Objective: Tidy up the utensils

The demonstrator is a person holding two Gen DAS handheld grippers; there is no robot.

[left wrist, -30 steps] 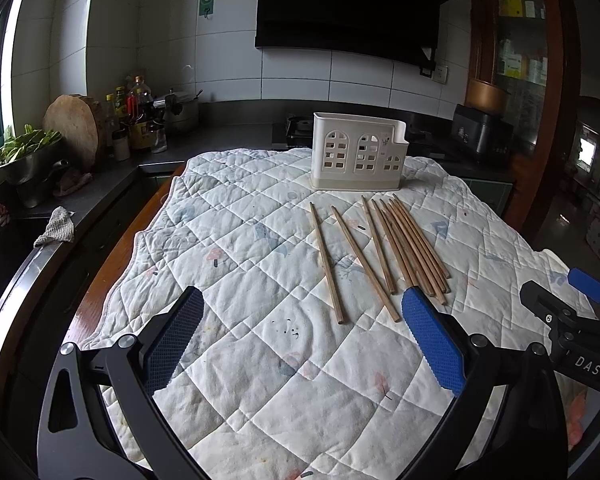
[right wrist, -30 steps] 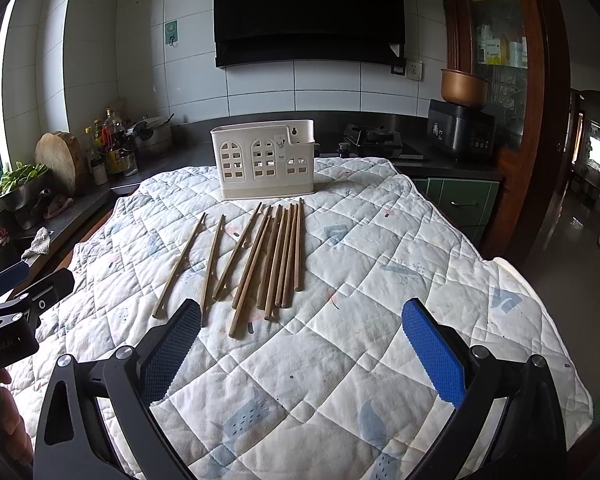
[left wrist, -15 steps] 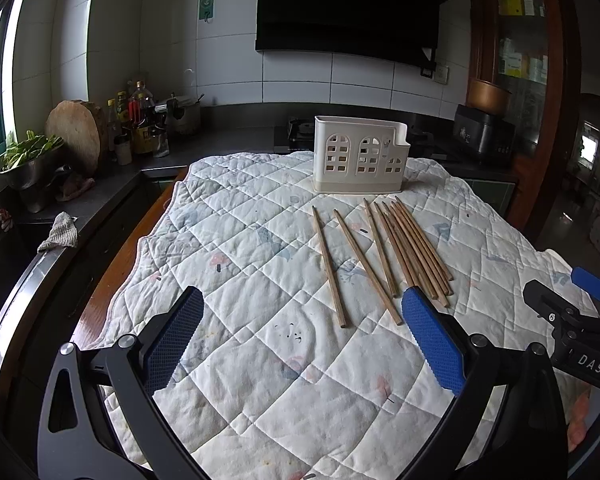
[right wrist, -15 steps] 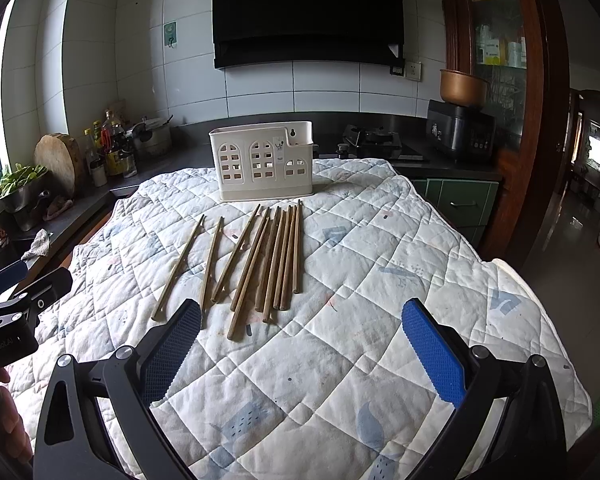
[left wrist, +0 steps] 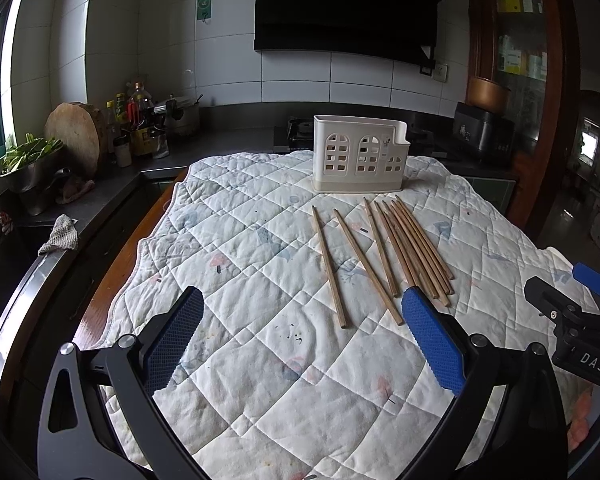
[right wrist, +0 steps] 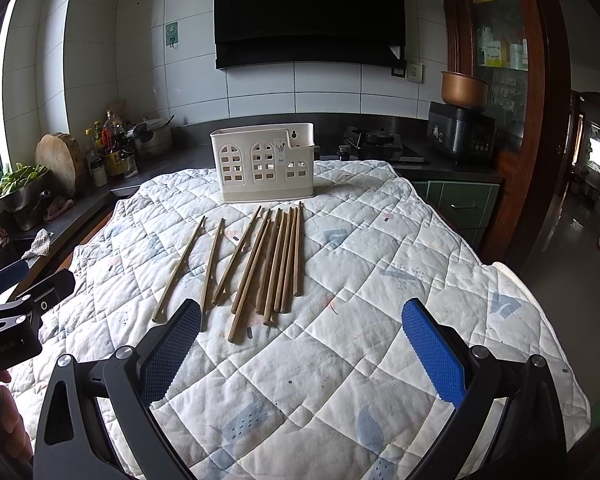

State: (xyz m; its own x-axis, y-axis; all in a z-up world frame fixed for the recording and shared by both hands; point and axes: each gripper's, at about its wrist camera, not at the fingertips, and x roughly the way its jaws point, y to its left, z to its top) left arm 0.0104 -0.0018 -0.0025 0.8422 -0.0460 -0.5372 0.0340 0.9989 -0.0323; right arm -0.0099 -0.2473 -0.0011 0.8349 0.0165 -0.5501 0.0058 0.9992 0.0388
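Observation:
Several wooden chopsticks (left wrist: 396,250) lie side by side on a quilted white cloth (left wrist: 240,272), tips toward a cream utensil holder (left wrist: 360,160) with arched cut-outs standing upright at the far edge. My left gripper (left wrist: 302,334) is open and empty, hovering near the chopsticks' near ends. In the right wrist view the chopsticks (right wrist: 260,260) lie ahead and left of my right gripper (right wrist: 302,336), which is open and empty. The holder (right wrist: 264,162) stands behind them.
A dark counter at the left holds a round wooden board (left wrist: 74,142), bottles (left wrist: 136,120), a pot and a bowl of greens (left wrist: 28,160). A stove (right wrist: 372,142) and a black cooker (right wrist: 460,132) stand behind the table. A wooden cabinet (right wrist: 496,40) is at the right.
Both grippers have drifted slightly; the holder and chopsticks sit a little lower and closer in both views. Nothing on the cloth has moved.

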